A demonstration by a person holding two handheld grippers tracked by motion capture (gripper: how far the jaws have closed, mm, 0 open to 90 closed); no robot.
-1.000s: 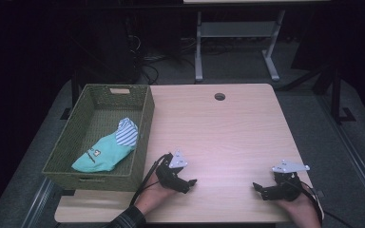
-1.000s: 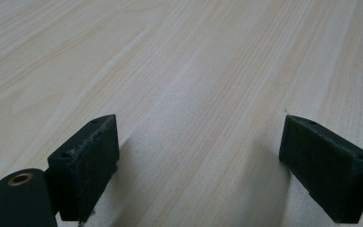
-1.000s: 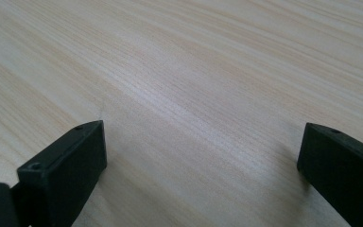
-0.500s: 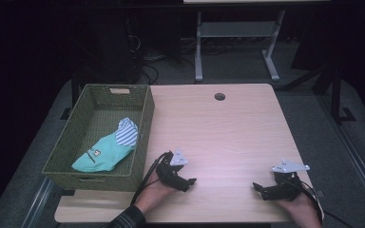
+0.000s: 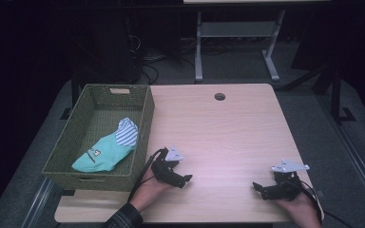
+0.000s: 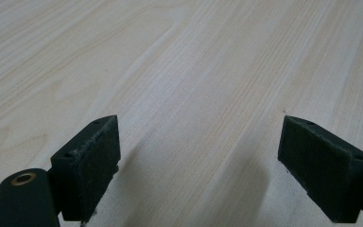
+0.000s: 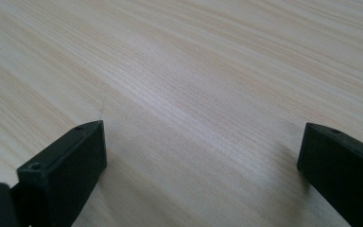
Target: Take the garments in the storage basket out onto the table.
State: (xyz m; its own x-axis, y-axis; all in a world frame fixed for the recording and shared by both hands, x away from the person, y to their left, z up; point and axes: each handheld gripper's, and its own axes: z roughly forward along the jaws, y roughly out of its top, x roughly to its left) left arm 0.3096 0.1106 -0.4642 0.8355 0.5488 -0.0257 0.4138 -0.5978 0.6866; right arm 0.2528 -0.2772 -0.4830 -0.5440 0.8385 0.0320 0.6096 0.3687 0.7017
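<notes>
1. Almost nothing is seen to have moved since the earlier frames: the left gripper (image 5: 179, 179) is shifted only a trace toward the near edge, and the right gripper (image 5: 262, 189) is kept where it was.
2. Both grippers are rested low on the near part of the table (image 5: 228, 128), well apart from each other, left one near the basket, right one near the right corner.
3. In the left gripper view the pads (image 6: 94, 161) are spread wide over bare wood, with nothing held; in the right gripper view the pads (image 7: 71, 165) are likewise spread wide and empty.
4. The socks (image 5: 105, 149), a teal one with a striped one bunched at its far end, are lain inside the green woven basket (image 5: 145, 118) at the left of the table, toward its near right side.
5. The step in hand is judged to be a rest or a start. If the socks are to be reached, the left gripper should be lifted clear of the basket's right wall first, then lowered from above with the jaws kept wide, so that the rim is not struck or dragged.
6. Cloth is best pinched at a thick fold, since a thin edge is likely to slip.
7. The print on the teal sock cannot be read, the room beyond the table is lost in darkness, and the person's forearms are cut off at the near edge.
</notes>
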